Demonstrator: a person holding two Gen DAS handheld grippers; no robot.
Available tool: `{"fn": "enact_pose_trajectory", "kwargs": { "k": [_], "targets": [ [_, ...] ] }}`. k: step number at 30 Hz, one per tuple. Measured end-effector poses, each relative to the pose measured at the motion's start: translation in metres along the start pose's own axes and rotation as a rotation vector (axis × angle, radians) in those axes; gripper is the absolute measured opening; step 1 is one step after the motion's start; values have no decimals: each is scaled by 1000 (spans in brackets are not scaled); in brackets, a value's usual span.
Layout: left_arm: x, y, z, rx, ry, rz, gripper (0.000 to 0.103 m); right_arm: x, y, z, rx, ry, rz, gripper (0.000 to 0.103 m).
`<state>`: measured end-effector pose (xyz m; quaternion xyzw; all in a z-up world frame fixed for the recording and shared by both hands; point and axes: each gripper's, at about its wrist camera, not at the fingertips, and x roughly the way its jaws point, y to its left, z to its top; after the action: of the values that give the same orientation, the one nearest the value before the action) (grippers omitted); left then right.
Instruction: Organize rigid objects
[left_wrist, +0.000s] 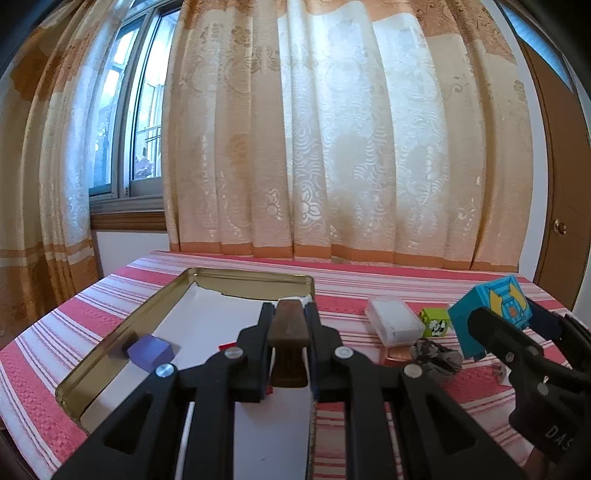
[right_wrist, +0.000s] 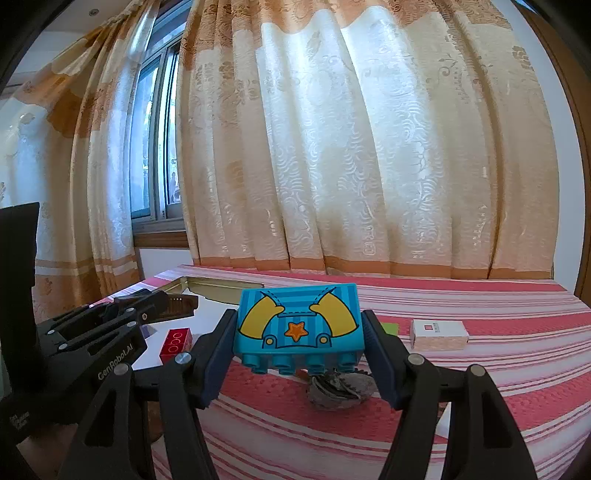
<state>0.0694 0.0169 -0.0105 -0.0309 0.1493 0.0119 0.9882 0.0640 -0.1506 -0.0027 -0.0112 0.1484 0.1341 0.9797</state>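
step: carrying to tin tray (left_wrist: 110, 354) | my left hand-held gripper (left_wrist: 290, 325) clamped brown block (left_wrist: 289, 328) | right hand-held gripper (right_wrist: 299, 332) clamped blue toy brick (right_wrist: 299, 321) | next: lower, release inside tray

The tin tray (left_wrist: 110, 354) sits on the desk (left_wrist: 369, 280) under and left of the left tool (left_wrist: 289, 317), which grips a small block (left_wrist: 288, 332) over it. A cube (left_wrist: 149, 351) lies in the tray, left of that tool. Right of it: a box (left_wrist: 393, 325), a little cube (left_wrist: 436, 323), a crumpled lump (left_wrist: 437, 356), then the right tool (right_wrist: 299, 332) holding a brick (right_wrist: 299, 325) above the lump.
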Motion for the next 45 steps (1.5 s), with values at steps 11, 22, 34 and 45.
{"fn": "enact_pose_trajectory", "kwargs": {
  "k": [11,22,34,45],
  "targets": [
    [0,8,0,-11,-3,14,14,6,11,1,-17,10,22,67],
    [-1,17,1,-21,-10,27,14,10,21,0,-28,14,40,68],
    [0,29,1,-35,-10,35,14,14,34,0,-48,17,62,68],
    [0,40,1,-45,-9,40,14,23,49,0,-64,22,89,68]
  ]
}}
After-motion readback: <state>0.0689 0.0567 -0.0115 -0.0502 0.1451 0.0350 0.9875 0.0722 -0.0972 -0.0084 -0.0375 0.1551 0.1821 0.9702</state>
